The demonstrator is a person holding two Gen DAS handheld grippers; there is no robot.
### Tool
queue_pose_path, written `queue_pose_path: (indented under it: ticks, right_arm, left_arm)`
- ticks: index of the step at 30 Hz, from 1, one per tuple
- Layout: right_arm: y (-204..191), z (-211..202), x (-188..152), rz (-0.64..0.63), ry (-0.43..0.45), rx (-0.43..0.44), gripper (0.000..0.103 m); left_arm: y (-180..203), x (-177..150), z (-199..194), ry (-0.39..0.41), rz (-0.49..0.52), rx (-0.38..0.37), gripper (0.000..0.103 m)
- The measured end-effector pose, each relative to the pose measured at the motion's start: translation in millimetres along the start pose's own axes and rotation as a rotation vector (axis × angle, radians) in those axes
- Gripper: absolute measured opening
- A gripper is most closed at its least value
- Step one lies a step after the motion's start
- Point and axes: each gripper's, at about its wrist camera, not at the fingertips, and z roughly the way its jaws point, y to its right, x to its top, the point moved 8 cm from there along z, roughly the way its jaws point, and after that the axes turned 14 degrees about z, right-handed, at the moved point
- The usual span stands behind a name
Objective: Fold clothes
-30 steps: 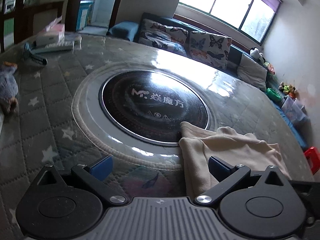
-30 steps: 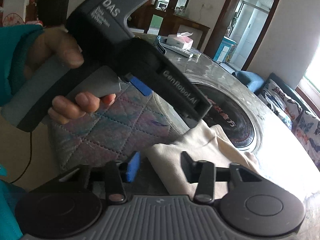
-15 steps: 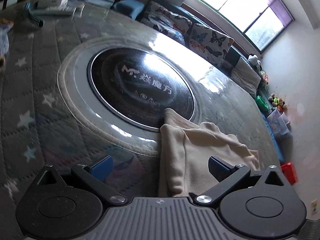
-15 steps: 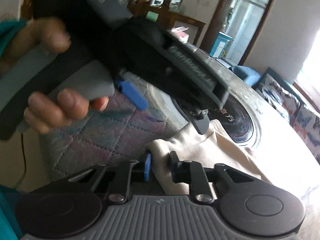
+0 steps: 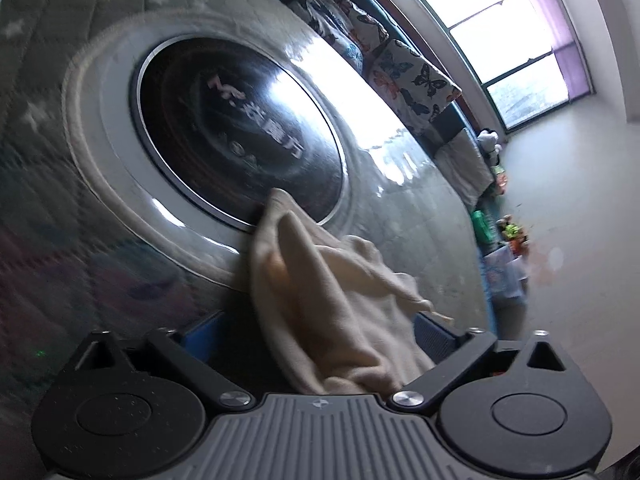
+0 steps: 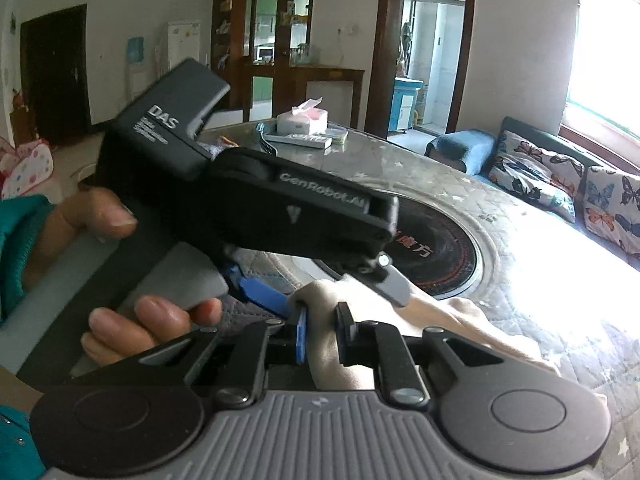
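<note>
Item: cream, soft, limp fleece garment (image 6: 332,354), light, best pinched at hems; right tongs (image 6: 322,330) clamp it, left tongs (image 5: 316,334) wide, closing around it.

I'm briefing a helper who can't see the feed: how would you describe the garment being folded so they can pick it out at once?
Find the big round table under a quilted star-print cover, with a black glass disc at its centre. At the disc's near edge lies a cream garment, crumpled, the only clothing there. The right gripper pinches one fold; the left gripper is closing around another part.
</note>
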Motion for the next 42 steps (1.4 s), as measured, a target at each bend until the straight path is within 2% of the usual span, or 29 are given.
queue_pose_path:
  ticks: [1,3,4,6,9,13,16,25,27,28,32,36,38,42]
  right_arm:
    - [0.8,-1.8,-0.3,0.005,0.002,0.003,0.013]
    - [1.7,-3.9,-1.6,0.012,0.004,0.012,0.013]
    - [2.1,-4.8,-2.3,0.015,0.005,0.016,0.013]
    - [3.1,-3.6,-3.8,0.02,0.001,0.027,0.013]
    - [6.2,-1.8,-7.2,0.042,-0.007,0.047,0.014]
    - [16.4,-11.3,-10.2,0.093,0.01,0.065,0.017]
    - [37.4,-24.6,-11.3,0.146,0.039,0.024,0.017]
    - [172.9,-39.6,-31.7,0.361,0.068,-0.306,0.023]
    - [196.0,-42.5,-40.4,0.406,0.071,-0.353,0.034]
    - [206.8,-42.3,-43.9,0.425,0.072,-0.373,0.035]
    - [234.9,-37.1,-55.4,0.503,0.064,-0.402,0.036]
    - [246.3,-30.0,-62.7,0.56,0.064,-0.387,0.039]
    - [243.1,-29.7,-62.7,0.573,0.07,-0.366,0.037]
    - [232.9,-28.1,-59.8,0.559,0.071,-0.334,0.013]
  left_arm:
    - [0.7,-0.2,2.2,-0.004,-0.011,-0.013,0.085]
    - [0.4,-0.5,6.0,-0.013,-0.026,-0.03,0.068]
    - [-0.3,-0.9,7.6,-0.017,-0.034,-0.036,0.062]
    - [-4.8,-3.0,10.2,-0.024,-0.05,-0.035,0.038]
    - [-10.3,-5.2,12.4,-0.027,-0.061,-0.032,0.026]
    - [-10.8,-4.3,11.6,-0.03,-0.042,-0.024,0.022]
    - [-7.6,-4.8,10.9,-0.029,-0.009,-0.011,0.022]
    - [-2.0,-7.5,10.8,-0.031,0.052,0.018,0.023]
    - [-0.9,-7.3,10.7,-0.034,0.067,0.022,0.023]
    - [-0.4,-7.3,10.8,-0.036,0.075,0.024,0.023]
    - [-0.3,-7.2,11.1,-0.042,0.082,0.025,0.023]
    - [0.2,-7.2,11.1,-0.044,0.094,0.024,0.023]
    - [1.7,-7.4,11.2,-0.041,0.112,0.027,0.023]
    - [8.9,-7.2,12.4,-0.027,0.19,0.059,0.022]
